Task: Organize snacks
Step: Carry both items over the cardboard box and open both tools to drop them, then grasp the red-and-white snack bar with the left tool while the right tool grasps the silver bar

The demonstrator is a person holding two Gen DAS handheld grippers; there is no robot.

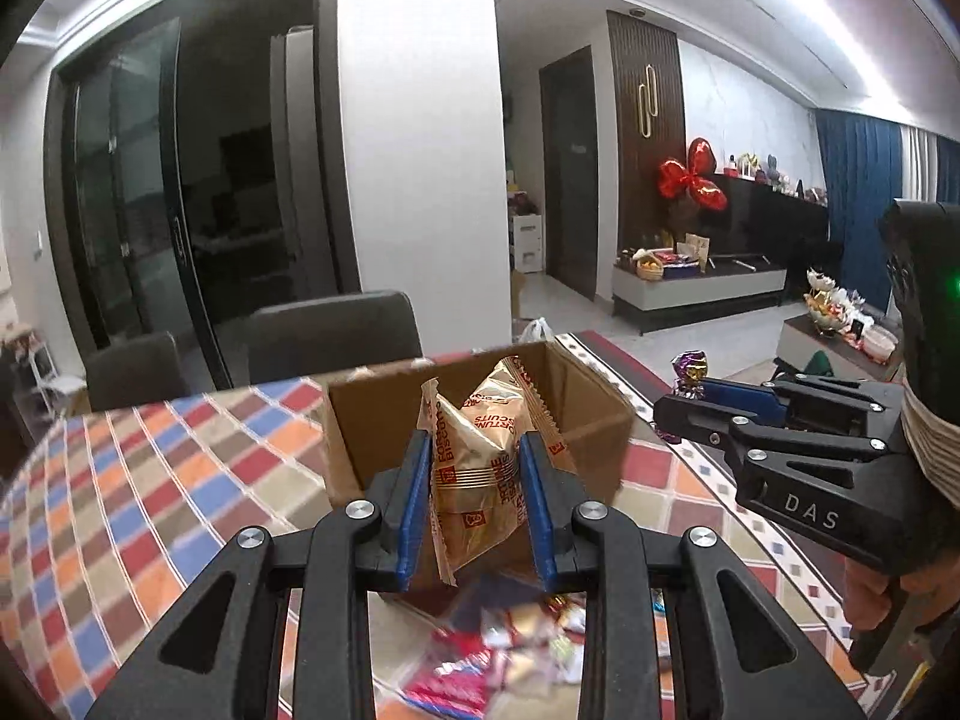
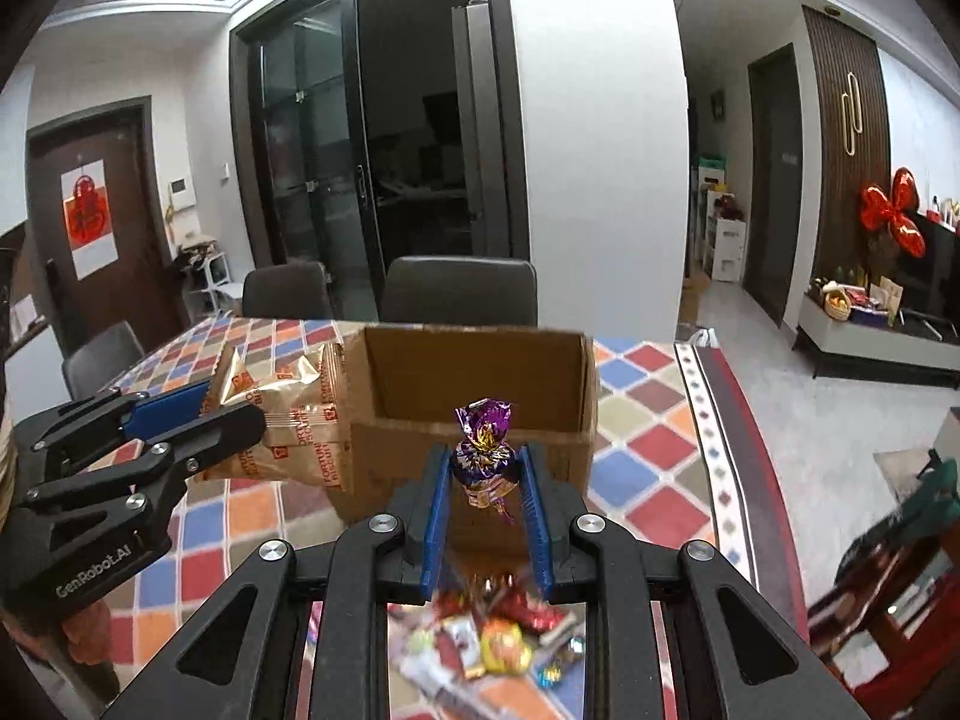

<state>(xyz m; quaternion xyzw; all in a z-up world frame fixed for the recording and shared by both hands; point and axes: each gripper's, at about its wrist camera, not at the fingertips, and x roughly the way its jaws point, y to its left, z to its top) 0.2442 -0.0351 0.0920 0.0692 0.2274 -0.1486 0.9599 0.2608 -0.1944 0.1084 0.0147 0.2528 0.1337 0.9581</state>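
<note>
My left gripper (image 1: 475, 444) is shut on a gold biscuit packet (image 1: 480, 468), held in the air in front of an open cardboard box (image 1: 384, 414). In the right wrist view that packet (image 2: 288, 414) hangs to the left of the box (image 2: 480, 378), pinched by the left gripper (image 2: 234, 405). My right gripper (image 2: 487, 456) is shut on a purple foil-wrapped candy (image 2: 485, 450), just short of the box's near wall. From the left wrist view the candy (image 1: 690, 372) pokes out of the right gripper (image 1: 690, 405) to the right of the box. Loose snacks (image 2: 498, 636) lie blurred on the table below.
The table wears a checked, many-coloured cloth (image 1: 150, 468). Dark chairs (image 2: 459, 291) stand at its far side, with a white pillar and glass doors behind them. The table's right edge (image 2: 738, 450) drops to the floor. A hand (image 1: 876, 600) grips the right tool's handle.
</note>
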